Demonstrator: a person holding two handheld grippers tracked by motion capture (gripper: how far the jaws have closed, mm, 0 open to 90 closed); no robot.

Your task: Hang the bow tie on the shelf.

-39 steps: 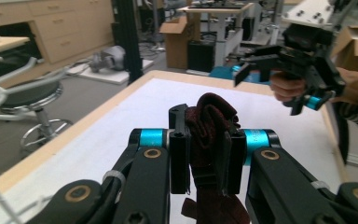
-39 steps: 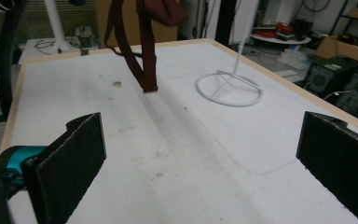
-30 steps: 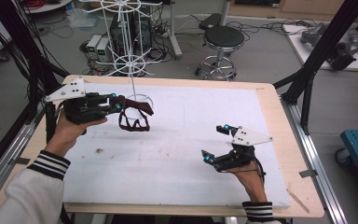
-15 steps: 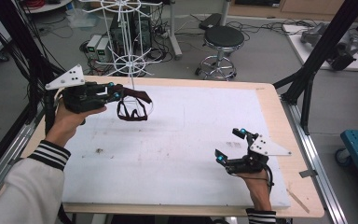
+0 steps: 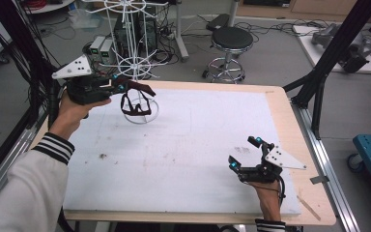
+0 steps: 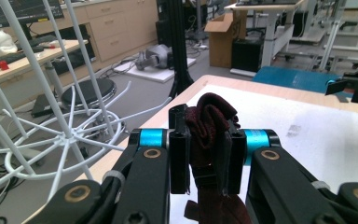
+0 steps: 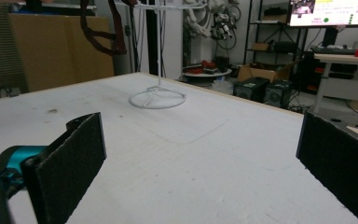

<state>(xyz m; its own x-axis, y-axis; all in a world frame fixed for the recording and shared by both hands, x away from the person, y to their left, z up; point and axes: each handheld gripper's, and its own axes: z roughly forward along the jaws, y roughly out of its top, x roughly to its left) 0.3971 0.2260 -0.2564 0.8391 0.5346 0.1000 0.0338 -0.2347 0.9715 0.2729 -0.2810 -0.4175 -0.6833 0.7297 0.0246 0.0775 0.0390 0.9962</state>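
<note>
The left tongs [image 5: 140, 88], clenched on the dark red strap [image 5: 136, 102], have carried it up beside the white wire rack [image 5: 134, 43]; the right tongs [image 5: 244, 153] gape wide, now lower over the counter [image 5: 183, 145].

I worked over a wooden table [image 5: 290, 104] covered by a white sheet [image 5: 193, 145], lightly smudged. A white wire stand [image 5: 140, 112] rested its ring base on the sheet's far-left area.

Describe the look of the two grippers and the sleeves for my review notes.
Both the left gripper and the right gripper are black with blue-lit accents and a grey three-cornered plate on top. A thin cable trails from the right one. The sleeves are light grey with black-and-white striped cuffs.
</note>
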